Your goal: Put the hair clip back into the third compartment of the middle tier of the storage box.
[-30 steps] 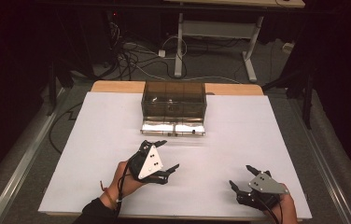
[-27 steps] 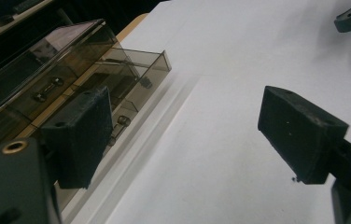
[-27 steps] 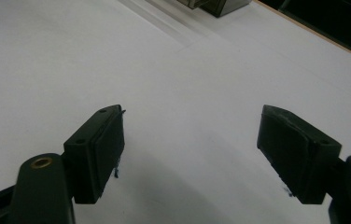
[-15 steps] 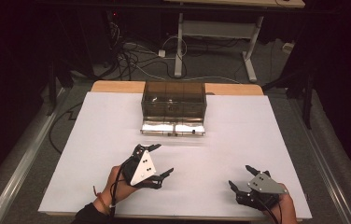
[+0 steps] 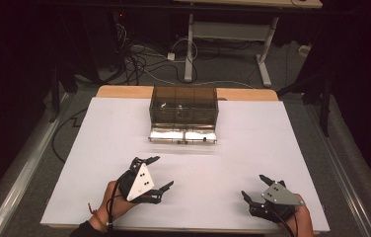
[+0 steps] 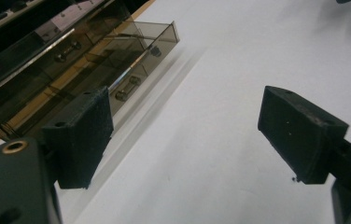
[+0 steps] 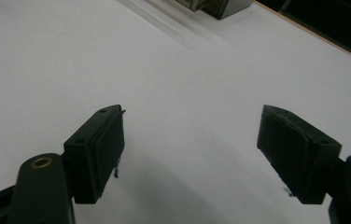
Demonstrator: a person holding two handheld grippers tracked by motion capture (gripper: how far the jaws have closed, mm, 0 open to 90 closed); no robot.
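i'm watching my left tongs (image 5: 155,173) come back toward me: a second ago they were sitting further up the white bench (image 5: 282,143), closer to the smoky clear box (image 5: 184,104), and now they're lower in the high view, nearer my edge, with the grey plate tipped up and the jaws spread wide on nothing. in the left gripper view i'm seeing those left tongs (image 6: 183,135) released, both black pads apart with bare white sheet between them, and the box (image 6: 94,60) lying off to the upper left, well apart from the pads.

the box itself is staying put at the far middle of the bench, against the wooden strip, its shiny front flap (image 5: 183,135) lying down flat toward me. through its walls i'm making out dividers, but i can't tell whether anything is lying in the compartments.

my right tongs (image 5: 258,188) are not shifting at all; they're parked near the bench's near right corner, jaws released and empty. the right gripper view is showing the right tongs (image 7: 190,149) gaping over plain white, with just a corner of the box at the top.

so i'm reading this as the left hand backing off, not reaching in. nothing is being held, and the box is looking untouched. i'm judging that either a step has just ended or i'm resetting, and any next move will need a fresh approach to that front flap.
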